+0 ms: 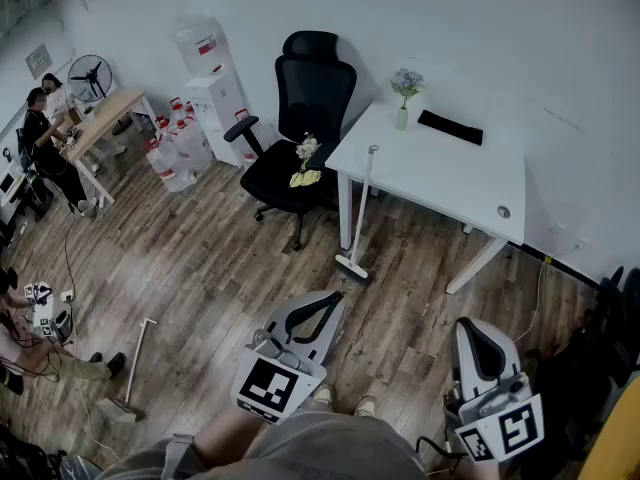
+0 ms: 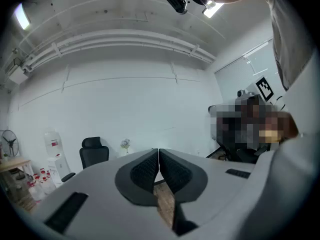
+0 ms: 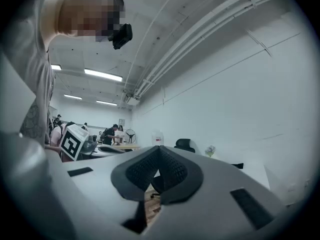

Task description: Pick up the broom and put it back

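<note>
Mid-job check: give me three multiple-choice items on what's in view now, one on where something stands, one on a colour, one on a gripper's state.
1. How does the broom stand relative to the white table?
A. lying on top of it
B. leaning against its edge, head on the floor
C. lying flat under it

2. What colour is the office chair?
A. black
B. red
C. white

3. What state is the left gripper in?
A. jaws wide apart
B. clamped on the broom handle
C. jaws together, nothing between them

Key: 1 B, the handle rises from the floor to the table edge; 2 A, its seat and back are both black; 3 C, the left gripper view shows the pads meeting with only floor beyond.
</note>
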`<state>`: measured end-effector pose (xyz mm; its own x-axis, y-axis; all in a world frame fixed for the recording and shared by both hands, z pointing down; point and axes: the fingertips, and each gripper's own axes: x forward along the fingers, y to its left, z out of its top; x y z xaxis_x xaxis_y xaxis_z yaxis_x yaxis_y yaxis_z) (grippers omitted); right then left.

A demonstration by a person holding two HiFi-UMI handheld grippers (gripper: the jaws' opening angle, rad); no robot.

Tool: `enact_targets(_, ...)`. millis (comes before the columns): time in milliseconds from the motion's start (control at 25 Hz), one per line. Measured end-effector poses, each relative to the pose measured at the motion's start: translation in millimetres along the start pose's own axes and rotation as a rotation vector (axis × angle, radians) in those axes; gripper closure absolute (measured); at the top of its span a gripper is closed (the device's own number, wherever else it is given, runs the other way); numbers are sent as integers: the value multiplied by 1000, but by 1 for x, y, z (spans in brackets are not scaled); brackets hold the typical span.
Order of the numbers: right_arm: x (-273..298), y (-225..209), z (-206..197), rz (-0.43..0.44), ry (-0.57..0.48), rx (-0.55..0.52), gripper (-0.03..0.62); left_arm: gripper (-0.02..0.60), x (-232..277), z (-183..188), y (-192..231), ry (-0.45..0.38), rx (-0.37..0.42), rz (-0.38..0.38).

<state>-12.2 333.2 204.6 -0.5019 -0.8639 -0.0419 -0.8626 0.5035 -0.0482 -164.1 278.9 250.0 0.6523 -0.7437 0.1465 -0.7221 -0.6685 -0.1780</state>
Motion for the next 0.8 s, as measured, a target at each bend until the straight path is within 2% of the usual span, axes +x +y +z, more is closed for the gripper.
enact_targets(160, -4, -7, -2, -15, 14, 19, 565, 561, 1, 5, -6, 6, 1, 7)
enact_targets(600, -23, -29, -4, 20, 15, 14, 565, 561, 14, 13, -33, 21, 4, 20)
enact_targets(680, -29, -32, -6, 31, 16, 14, 565, 561, 13, 20, -39, 2, -4, 35)
enact_targets(800, -39, -37, -6, 54, 10, 24, 565, 561, 9, 34, -44, -61, -49, 106)
